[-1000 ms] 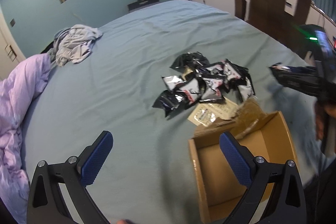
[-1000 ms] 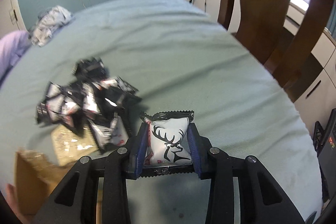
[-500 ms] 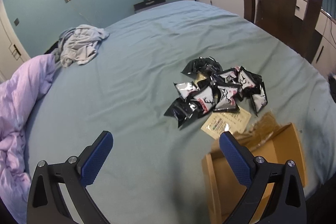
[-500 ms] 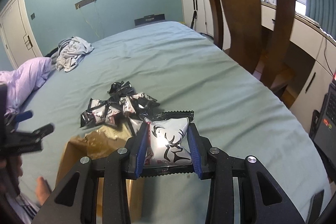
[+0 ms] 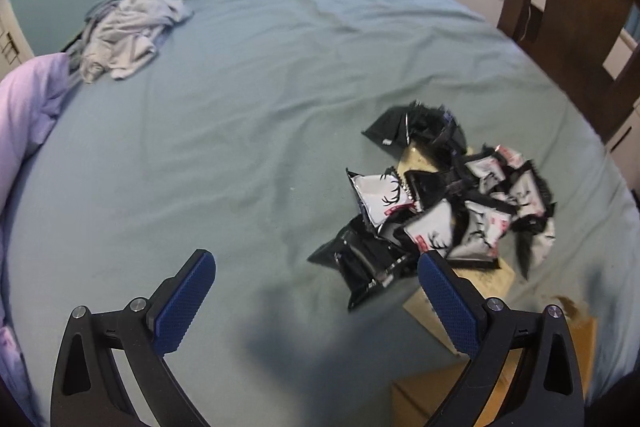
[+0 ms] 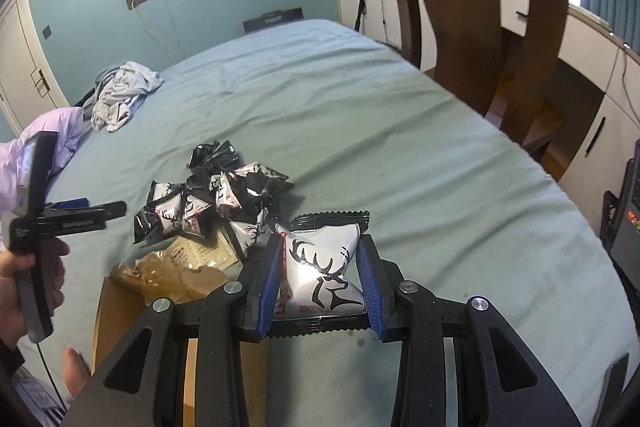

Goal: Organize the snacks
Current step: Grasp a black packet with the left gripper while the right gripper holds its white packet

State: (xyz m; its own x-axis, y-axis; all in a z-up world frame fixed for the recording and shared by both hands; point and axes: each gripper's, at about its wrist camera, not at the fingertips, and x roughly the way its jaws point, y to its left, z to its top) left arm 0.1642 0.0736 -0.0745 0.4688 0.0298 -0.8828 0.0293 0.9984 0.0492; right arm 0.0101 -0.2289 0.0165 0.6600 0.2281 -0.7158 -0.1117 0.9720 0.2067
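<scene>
Snack packet [image 6: 320,275] pinched in the right gripper [image 6: 320,291]
Carry it level over the box [image 6: 120,315]; left gripper [image 5: 316,295] spread wide, empty.

Both wrist views tilt down (close) over the shared snack pile [image 5: 448,203].

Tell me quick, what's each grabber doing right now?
Left gripper: open, holding nothing, above the bed beside the snack pile.
Right gripper: shut on a deer-print snack packet.
</scene>
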